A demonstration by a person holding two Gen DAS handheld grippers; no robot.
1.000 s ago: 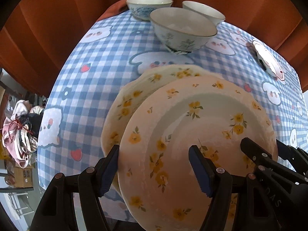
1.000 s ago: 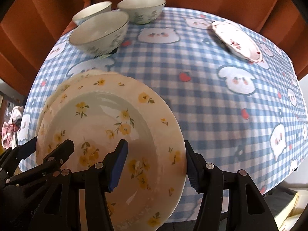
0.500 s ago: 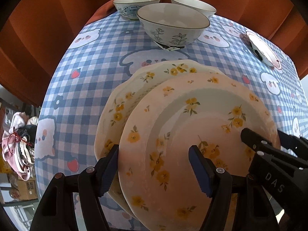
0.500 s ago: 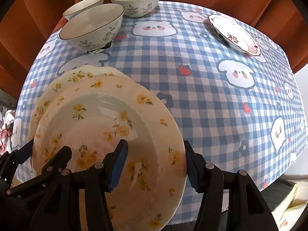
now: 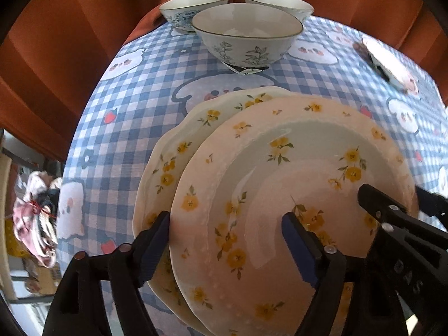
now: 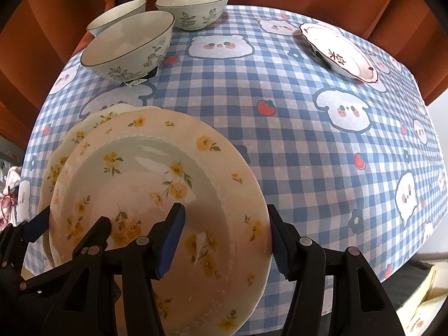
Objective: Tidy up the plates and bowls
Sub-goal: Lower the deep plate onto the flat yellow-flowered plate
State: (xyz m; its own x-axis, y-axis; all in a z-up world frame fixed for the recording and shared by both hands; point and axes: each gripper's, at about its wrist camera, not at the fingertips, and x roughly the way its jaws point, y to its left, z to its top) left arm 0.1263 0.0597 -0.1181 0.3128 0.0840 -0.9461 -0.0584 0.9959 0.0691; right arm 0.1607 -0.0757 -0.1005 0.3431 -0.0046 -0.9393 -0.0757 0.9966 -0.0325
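Grippers L [image 5: 226,246] & R [image 6: 226,240] clamped on yellow-flower plate [image 5: 294,196] edges (over 2nd plate [image 5: 179,145])

Three bowls: one [image 6: 127,50] at 11 o'clock, another [image 6: 193,8] at 12, a third [image 6: 117,16] behind them. Three plates: two yellow-flowered ones, top [image 6: 156,210] and under [image 6: 84,128], at 7 o'clock, plus a red-patterned plate [image 6: 338,51] at 1 o'clock. Two grippers, left [image 5: 224,246] and right [image 6: 224,240], at 6
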